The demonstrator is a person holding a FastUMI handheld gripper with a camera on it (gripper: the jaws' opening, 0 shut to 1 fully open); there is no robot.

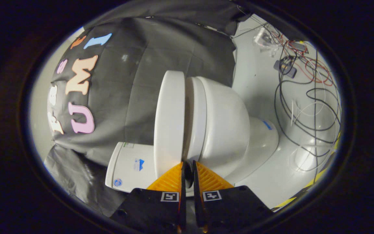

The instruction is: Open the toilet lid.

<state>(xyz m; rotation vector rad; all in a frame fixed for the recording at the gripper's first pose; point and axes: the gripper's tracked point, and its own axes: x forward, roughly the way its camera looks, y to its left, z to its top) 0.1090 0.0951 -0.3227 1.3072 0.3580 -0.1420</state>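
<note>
We see our gripper (188,165) with jaws nearly closed, gripping nothing, tips at the toilet lid (169,123), slightly raised off the seat (197,120).

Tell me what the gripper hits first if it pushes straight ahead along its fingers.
The gripper, fingers nearly closed with a narrow gap, points at the seam between the toilet lid and the seat. It would likely meet the lid's edge first; depth is unclear, so contact may already be close.
</note>
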